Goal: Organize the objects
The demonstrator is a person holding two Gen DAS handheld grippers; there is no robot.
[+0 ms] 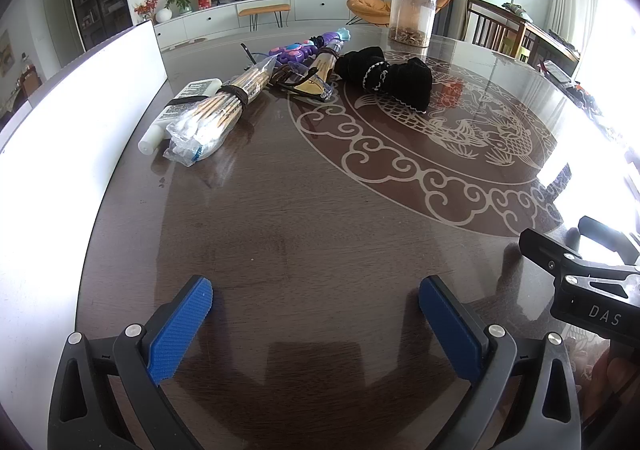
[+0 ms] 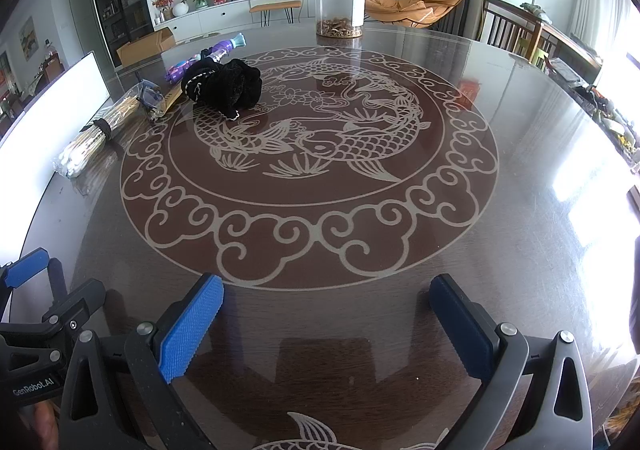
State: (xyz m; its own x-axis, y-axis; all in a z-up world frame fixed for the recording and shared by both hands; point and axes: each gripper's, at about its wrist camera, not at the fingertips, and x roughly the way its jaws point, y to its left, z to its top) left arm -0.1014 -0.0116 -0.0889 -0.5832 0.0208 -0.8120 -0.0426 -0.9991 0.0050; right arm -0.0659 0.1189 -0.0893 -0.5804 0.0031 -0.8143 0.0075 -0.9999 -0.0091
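Note:
A loose pile lies at the far left of the round table. It holds a bag of cotton swabs (image 1: 208,118) (image 2: 86,148), a white tube (image 1: 176,110), a second wooden bundle (image 1: 320,70), a clear pair of glasses (image 1: 304,84) (image 2: 150,96), a purple toy (image 1: 304,48) (image 2: 208,56) and a black cloth (image 1: 388,76) (image 2: 224,84). My left gripper (image 1: 316,314) is open and empty, low over the near table. My right gripper (image 2: 326,320) is open and empty, beside it to the right.
A white box (image 1: 80,122) (image 2: 52,114) stands along the table's left edge. A clear jar (image 1: 412,16) (image 2: 340,6) with dried bits stands at the far side. The dark glass table (image 1: 320,218) (image 2: 520,210) has a fish pattern in its middle. Wooden chairs (image 2: 516,30) stand at the far right.

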